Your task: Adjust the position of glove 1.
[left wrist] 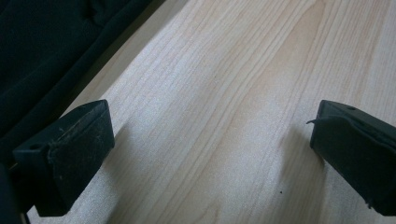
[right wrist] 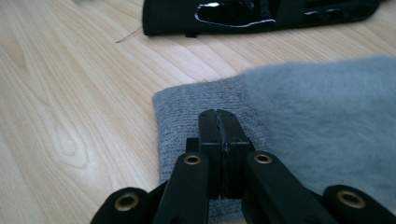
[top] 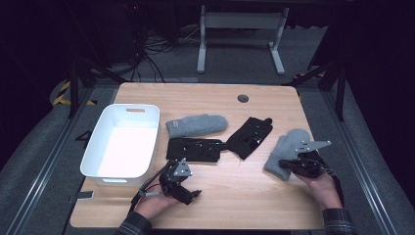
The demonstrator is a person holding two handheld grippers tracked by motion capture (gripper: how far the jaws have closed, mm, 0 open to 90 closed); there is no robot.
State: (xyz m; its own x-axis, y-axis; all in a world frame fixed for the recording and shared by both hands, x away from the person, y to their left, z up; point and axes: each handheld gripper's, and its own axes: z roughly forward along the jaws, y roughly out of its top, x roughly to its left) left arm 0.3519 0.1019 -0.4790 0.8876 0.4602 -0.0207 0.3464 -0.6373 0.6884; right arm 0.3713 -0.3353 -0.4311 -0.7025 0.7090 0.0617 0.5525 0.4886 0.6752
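Nearest the camera in the high view, the left gripper [top: 183, 188] rests low over bare table [top: 235, 200], jaws standing wide apart with nothing between them; the left gripper view shows only wood grain between the pads.

The right gripper [right wrist: 218, 122] has its jaws together, and they appear pinched on the ribbed cuff of the grey mitten [right wrist: 299, 126]. The mitten [top: 288, 152] lies at the table's right side, its long axis running from cuff at the jaws away toward the far right. The right hand is clearly the nearer one.

Beyond lie two black gloves [top: 195, 149] [top: 250, 136] and a second grey mitten [top: 196, 125]. The white tub [top: 98, 152] sits well apart to the left, so any carry runs leftward across the gloves.
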